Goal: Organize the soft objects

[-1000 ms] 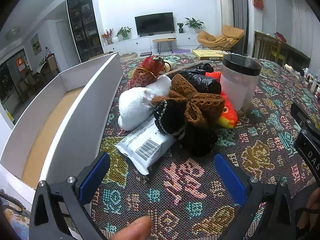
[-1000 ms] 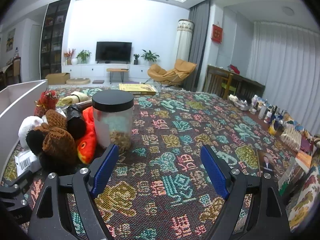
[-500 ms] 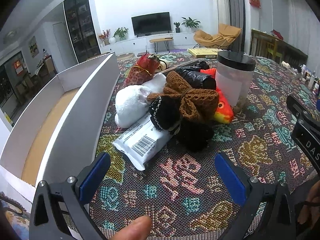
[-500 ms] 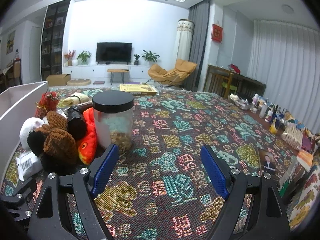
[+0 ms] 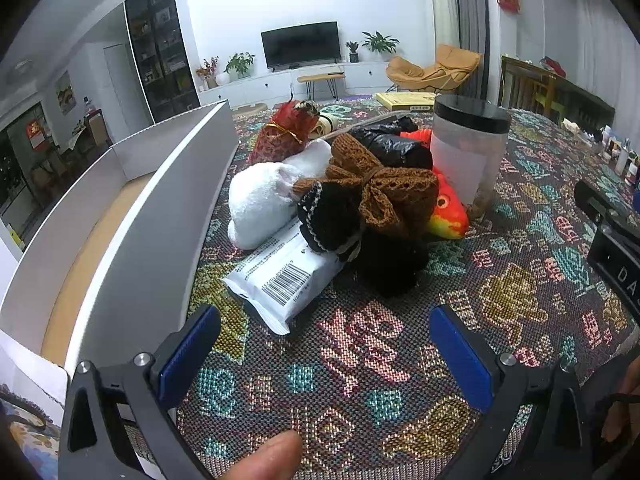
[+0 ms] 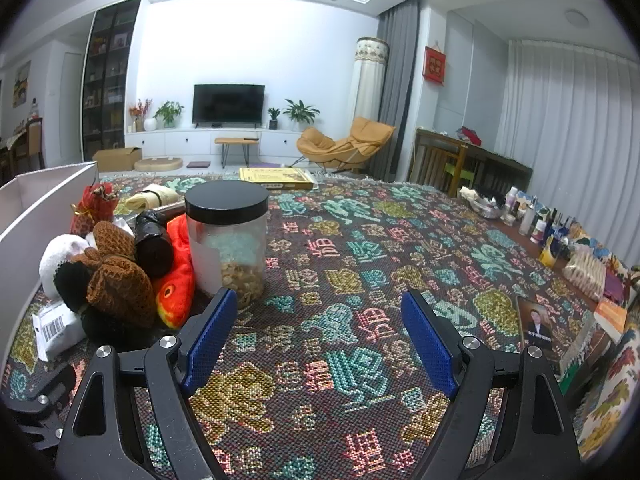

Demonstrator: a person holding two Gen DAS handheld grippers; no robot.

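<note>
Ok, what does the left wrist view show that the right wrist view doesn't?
Only the left wrist view looks into the white box, showing its tan floor, and shows the open left gripper with a fingertip below it. Only the right wrist view shows the open right gripper and the bottles at the far right edge. Both show the soft pile: brown knit bundle, white plush, orange fish toy, and the black-lidded jar.
</note>
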